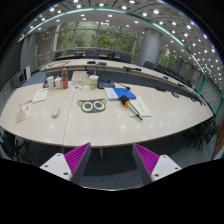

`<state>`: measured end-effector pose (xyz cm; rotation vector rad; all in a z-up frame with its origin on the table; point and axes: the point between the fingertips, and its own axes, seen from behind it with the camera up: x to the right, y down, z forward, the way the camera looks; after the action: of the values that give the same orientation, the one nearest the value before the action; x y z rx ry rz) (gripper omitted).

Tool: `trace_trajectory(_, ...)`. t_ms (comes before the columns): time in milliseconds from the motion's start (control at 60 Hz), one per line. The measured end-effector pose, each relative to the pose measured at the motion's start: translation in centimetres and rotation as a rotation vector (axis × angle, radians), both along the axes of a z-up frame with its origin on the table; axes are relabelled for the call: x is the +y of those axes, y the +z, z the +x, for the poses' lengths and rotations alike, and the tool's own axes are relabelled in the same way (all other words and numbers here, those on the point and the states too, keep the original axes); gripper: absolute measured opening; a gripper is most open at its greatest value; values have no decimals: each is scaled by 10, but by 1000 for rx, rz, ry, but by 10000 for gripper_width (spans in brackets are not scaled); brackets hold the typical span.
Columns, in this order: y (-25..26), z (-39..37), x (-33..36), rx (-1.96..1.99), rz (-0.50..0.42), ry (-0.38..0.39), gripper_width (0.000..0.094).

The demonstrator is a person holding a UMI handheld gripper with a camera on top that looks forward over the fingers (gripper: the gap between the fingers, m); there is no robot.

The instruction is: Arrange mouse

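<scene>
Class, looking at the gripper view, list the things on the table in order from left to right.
Pink mouse → bottles and cups → black ring-shaped item → blue object → yellow-tipped tool. The claw is open, short of the table.

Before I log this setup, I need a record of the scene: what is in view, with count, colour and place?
Table: one, pale wood, wide, ahead of the fingers.
Mouse: one, pale pink, small, on the table's near part, left of the mat.
Mat: one, dark with two light rings, mid-table.
Blue item: one, blue, right of the mat, on papers; kind unclear.
Papers: several, white, scattered across the table.
Bottles and cups: a few, mixed colours, far left part of the table.
Chairs: several, dark, beyond the table.
Gripper: one, fingers open with magenta pads, holding nothing, short of the table edge.
</scene>
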<state>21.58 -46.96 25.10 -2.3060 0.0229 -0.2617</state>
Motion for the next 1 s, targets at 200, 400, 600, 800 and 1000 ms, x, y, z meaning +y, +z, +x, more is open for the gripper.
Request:
trace_trajectory(200, -58, -32, 13, -4, -58, 22, 852)
trace_trajectory(400, -132, -110, 49, 34, -106, 69, 857)
trace_trajectory(600, -191, -228, 136, 148, -56, 115, 859)
trace_trajectory(800, -222, -313, 245, 176, 30, 158, 856)
trace_trajectory(1000, -251, -349, 332, 146, 80, 174, 855)
